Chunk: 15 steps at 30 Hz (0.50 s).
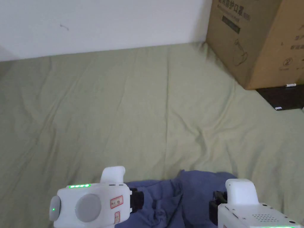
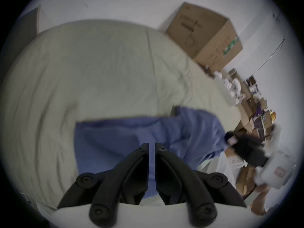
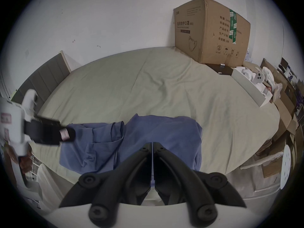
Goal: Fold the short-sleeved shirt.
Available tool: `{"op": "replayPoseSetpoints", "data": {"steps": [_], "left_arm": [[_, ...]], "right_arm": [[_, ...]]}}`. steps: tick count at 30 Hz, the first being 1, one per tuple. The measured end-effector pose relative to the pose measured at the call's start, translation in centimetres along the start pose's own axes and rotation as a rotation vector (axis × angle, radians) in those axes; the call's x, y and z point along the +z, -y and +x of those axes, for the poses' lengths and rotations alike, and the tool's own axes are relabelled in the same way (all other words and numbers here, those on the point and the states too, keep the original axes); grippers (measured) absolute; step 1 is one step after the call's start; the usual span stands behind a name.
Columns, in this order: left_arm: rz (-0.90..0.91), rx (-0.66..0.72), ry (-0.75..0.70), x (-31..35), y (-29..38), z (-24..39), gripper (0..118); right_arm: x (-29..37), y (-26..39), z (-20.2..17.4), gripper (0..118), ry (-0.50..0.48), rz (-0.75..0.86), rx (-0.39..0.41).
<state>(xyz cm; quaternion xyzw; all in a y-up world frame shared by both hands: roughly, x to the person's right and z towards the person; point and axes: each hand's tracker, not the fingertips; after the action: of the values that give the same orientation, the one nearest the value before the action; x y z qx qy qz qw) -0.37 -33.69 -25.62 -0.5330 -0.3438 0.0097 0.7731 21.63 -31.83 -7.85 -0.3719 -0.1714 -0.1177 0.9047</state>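
Blue shirt (image 3: 148,132) lies rumpled at the bed's (image 3: 164,86) near edge. Left gripper (image 2: 151,145) and right gripper (image 3: 152,144) poised over it, both nearly closed on nothing

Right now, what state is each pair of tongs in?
Left tongs: jaws nearly together, over the blue shirt; a grip on it cannot be told.
Right tongs: shut, over the same shirt; grip cannot be told.

Green-sheeted bed (image 3: 164,86) carries a crumpled blue shirt (image 3: 148,132) and 1 cardboard box (image 3: 210,30)

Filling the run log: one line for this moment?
blue shirt: crumpled on bed | left claw: closed | right claw: closed
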Motion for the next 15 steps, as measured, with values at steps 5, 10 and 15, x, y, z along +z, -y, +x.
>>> {"op": "replayPoseSetpoints", "data": {"steps": [5, 10, 15], "left_arm": [[-0.139, -0.040, 0.074, -4.2, 2.2, 3.0, 6], [-0.132, -0.118, 0.193, -3.7, 1.1, 6.2, 6], [-0.020, -0.104, 0.279, -0.4, 0.1, 4.7, 6]], "right_arm": [[0.5, 0.0, 0.0, 2, -0.002, 0.009, -0.001], [1.1, -0.5, 0.3, 2, 0.006, 0.020, -0.005], [1.4, -0.9, 0.6, 2, 0.026, 0.019, -0.003]]}}
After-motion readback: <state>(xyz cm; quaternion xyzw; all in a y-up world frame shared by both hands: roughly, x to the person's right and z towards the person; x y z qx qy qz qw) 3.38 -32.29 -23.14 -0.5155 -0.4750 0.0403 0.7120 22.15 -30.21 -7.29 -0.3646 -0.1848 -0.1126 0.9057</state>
